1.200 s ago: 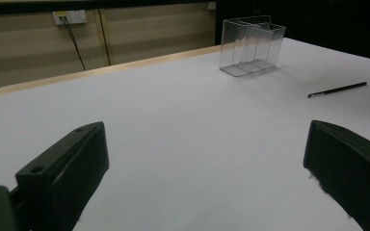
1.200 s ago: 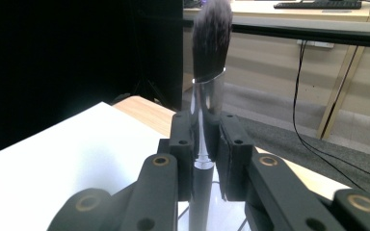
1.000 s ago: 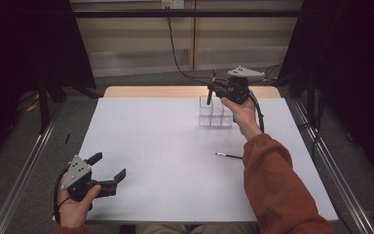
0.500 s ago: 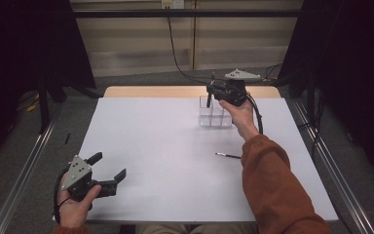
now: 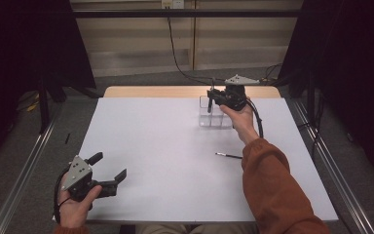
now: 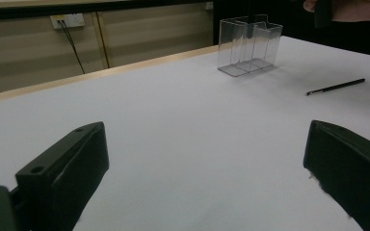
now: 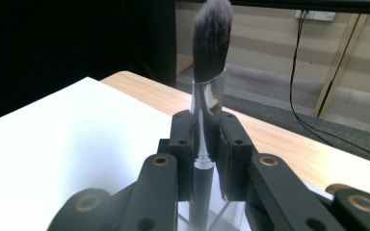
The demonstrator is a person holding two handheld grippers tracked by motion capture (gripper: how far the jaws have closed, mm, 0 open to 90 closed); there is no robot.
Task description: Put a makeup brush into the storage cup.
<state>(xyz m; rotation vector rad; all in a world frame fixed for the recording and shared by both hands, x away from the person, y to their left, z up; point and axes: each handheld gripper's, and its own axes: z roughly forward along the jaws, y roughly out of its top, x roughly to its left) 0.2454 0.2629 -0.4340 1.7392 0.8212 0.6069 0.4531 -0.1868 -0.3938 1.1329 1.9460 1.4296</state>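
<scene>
While the left claw (image 5: pixel 108 170) just sits at the near left corner of the worktop (image 5: pixel 165 146) with its jaws wide apart and nothing between them, the right claw (image 5: pixel 211 97) is doing the actual work over at the clear acrylic organizer (image 5: pixel 214 117). It's clamped tight on a makeup brush (image 7: pixel 207 86), gripping the shiny silver ferrule, bristles pointing up and the dark handle pointing down toward the organizer right below it. In the right gripper view you can see a clear edge of the organizer just under the jaws. Can't tell whether the handle tip is already inside a compartment or which one.

There's also a thin black brush or liner pencil (image 5: pixel 229 156) lying flat on the worktop, a bit nearer the person than the organizer and apart from it. The left claw is well away from the organizer.
</scene>
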